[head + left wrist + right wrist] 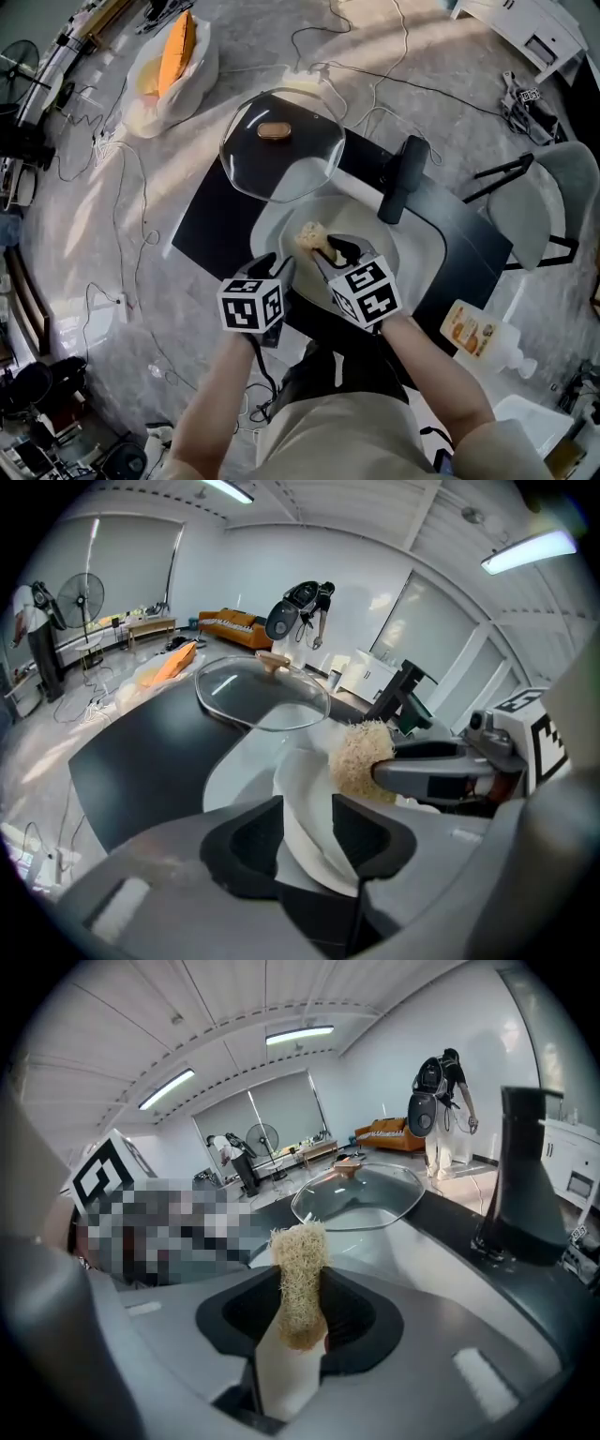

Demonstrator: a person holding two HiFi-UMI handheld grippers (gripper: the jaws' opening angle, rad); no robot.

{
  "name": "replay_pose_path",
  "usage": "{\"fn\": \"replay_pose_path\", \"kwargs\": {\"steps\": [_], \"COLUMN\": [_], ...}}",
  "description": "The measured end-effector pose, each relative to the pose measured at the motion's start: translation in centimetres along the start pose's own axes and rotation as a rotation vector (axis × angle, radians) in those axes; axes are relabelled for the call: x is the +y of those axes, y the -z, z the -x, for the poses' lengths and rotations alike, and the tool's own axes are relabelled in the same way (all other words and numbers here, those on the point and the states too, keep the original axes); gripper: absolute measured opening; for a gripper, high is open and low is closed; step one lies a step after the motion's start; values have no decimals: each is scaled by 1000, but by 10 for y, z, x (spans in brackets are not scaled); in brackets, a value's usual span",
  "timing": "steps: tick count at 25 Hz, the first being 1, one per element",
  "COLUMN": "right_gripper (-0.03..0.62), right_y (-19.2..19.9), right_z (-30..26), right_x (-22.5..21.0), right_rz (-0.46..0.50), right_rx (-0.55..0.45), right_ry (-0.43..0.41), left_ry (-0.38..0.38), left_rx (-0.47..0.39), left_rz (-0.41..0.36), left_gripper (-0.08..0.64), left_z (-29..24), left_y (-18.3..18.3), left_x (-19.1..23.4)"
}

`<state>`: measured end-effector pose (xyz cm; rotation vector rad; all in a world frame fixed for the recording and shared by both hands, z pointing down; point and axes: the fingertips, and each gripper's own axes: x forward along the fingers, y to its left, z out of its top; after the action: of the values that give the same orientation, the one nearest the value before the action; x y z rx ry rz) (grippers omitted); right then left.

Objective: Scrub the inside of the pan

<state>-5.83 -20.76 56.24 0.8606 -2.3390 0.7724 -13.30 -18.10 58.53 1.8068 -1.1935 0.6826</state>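
A pale pan lies on the black table, its black handle pointing to the far right. My left gripper sits at the pan's near rim. In the left gripper view that white rim runs between the jaws of the left gripper, which stand wide and do not press on it. My right gripper is shut on a tan loofah scrubber, which is over the inside of the pan. The right gripper view shows the scrubber standing up between the pads of the right gripper.
A glass lid with a wooden knob leans over the pan's far-left side. A soap bottle lies to the right, and a grey chair stands past the table. A bag and cables lie on the floor.
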Motion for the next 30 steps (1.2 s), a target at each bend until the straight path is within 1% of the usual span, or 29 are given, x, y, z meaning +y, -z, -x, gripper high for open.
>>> {"fn": "replay_pose_path", "kwargs": {"steps": [6, 8, 10, 12, 15, 17, 20, 26, 30], "right_gripper": [135, 135, 135, 135, 135, 135, 133, 130, 129], "right_y": [25, 36, 45, 51, 56, 59, 63, 64, 70], "right_z": [-32, -41, -48, -53, -64, -73, -84, -112, -124], "right_x": [10, 12, 13, 16, 19, 15, 6, -27, -69], "right_rz": [1, 6, 17, 30, 35, 45, 89, 162, 208], "right_rx": [60, 90, 114, 126, 132, 136, 139, 151, 168], "right_ry": [-92, -112, -124, -142, -165, -152, -106, -4, 110], "left_ry": [7, 2, -2, 0, 6, 3, -3, 3, 4], "left_rx": [53, 61, 56, 45, 35, 42, 46, 10, 11], "left_rz": [68, 77, 85, 92, 98, 95, 86, 102, 100], "left_gripper": [170, 170, 164, 141, 140, 138, 135, 135, 135], "left_z": [-20, -23, -23, -23, -22, -22, -22, -20, -21], "left_y": [21, 24, 25, 25, 25, 24, 25, 25, 26], "left_x": [4, 5, 6, 5, 6, 5, 4, 5, 5]}}
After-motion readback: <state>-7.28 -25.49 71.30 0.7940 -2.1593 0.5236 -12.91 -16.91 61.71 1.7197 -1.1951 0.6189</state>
